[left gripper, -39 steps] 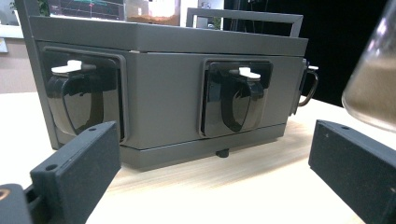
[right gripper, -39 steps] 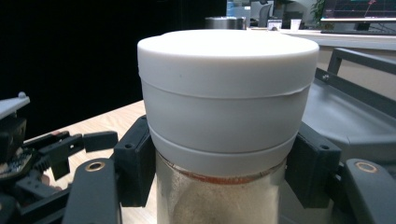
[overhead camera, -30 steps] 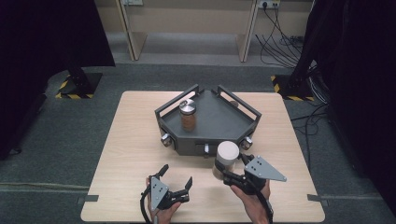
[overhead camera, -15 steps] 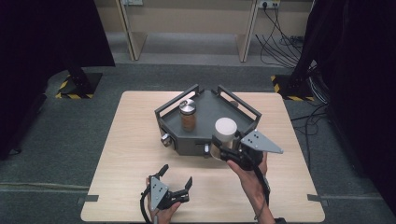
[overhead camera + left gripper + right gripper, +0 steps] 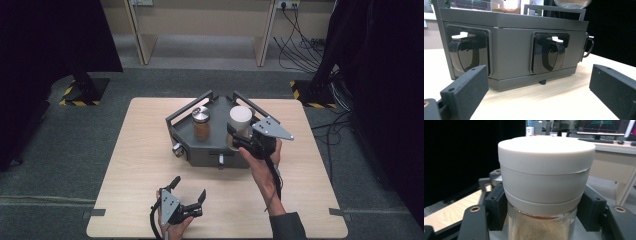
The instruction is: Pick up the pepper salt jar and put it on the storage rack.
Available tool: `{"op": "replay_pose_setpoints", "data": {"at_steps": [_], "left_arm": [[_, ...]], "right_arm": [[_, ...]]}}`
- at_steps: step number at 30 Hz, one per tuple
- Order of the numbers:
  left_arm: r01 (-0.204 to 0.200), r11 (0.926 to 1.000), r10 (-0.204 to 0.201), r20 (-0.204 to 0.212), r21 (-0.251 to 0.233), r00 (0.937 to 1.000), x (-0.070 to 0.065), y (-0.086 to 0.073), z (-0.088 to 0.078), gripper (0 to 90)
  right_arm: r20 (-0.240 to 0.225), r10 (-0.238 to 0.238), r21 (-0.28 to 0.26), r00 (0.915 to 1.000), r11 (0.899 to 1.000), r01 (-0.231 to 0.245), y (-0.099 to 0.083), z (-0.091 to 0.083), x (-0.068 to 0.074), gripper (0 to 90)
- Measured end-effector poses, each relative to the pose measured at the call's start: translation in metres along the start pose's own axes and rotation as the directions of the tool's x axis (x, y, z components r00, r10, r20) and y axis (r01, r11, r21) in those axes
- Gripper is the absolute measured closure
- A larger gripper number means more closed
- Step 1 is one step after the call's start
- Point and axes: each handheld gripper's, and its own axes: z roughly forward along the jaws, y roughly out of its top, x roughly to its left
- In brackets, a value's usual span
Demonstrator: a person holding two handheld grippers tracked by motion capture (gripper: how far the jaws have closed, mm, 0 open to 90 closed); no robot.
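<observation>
Two jars [image 5: 201, 123] stood out in the high view, both near the middle of the frame: one with a round silvery metal lid sat on the flat top of a dark grey tray [image 5: 220, 145], and one with a thick, smooth white lid [image 5: 240, 119] was clamped in the right gripper [image 5: 234, 139] just right of centre, over the tray's right part. In the right gripper view this white-lidded jar [image 5: 543, 225] showed a clear glass wall with a fine tan powder inside, and the two black jaws pressed against its neck from either side just under the lid, closed firmly on it. The tray was a single angular metal-looking box with a matte finish, thin railings along its upper edges and small knobs on its lower corners; it rested on one pale wooden table [image 5: 140, 165] with a visible grain. In the left gripper view the tray's [image 5: 511, 50] side carried two glossy black recessed latches with small white tabs. The left gripper [image 5: 189, 192] lay in the lower middle of the high view, held low above the tabletop, its two blocky black jaws spread wide apart with nothing between them. Grey carpet surrounded the table.
</observation>
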Motion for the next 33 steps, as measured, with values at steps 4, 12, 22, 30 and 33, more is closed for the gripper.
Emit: {"op": "replay_pose_setpoints", "data": {"at_steps": [4,12,22,30,33], "left_arm": [[0.000,1.0000,0.000,0.000,-0.001,1.0000,0.000,0.000,0.000,1.8],[0.002,1.0000,-0.002,0.002,-0.002,1.0000,0.000,0.000,0.000,1.8],[0.006,1.0000,-0.006,0.003,-0.004,1.0000,0.001,-0.001,0.000,1.8],[0.006,1.0000,-0.006,0.004,-0.005,1.0000,0.001,-0.001,0.000,1.8],[0.005,1.0000,-0.005,0.003,-0.004,1.0000,0.001,-0.001,0.000,1.8]], "right_arm": [[0.021,-0.001,0.005,0.9998,1.000,0.000,0.000,0.012,0.000,35.4],[0.066,0.011,0.015,0.9977,1.000,-0.012,-0.004,0.034,0.001,35.4],[0.100,0.012,0.025,0.9949,1.000,-0.014,-0.010,0.050,0.003,35.4],[0.111,0.011,0.025,0.9937,1.000,-0.014,-0.015,0.056,0.004,35.5],[0.115,0.021,0.021,0.9931,1.000,-0.024,-0.017,0.056,0.004,35.4]]}}
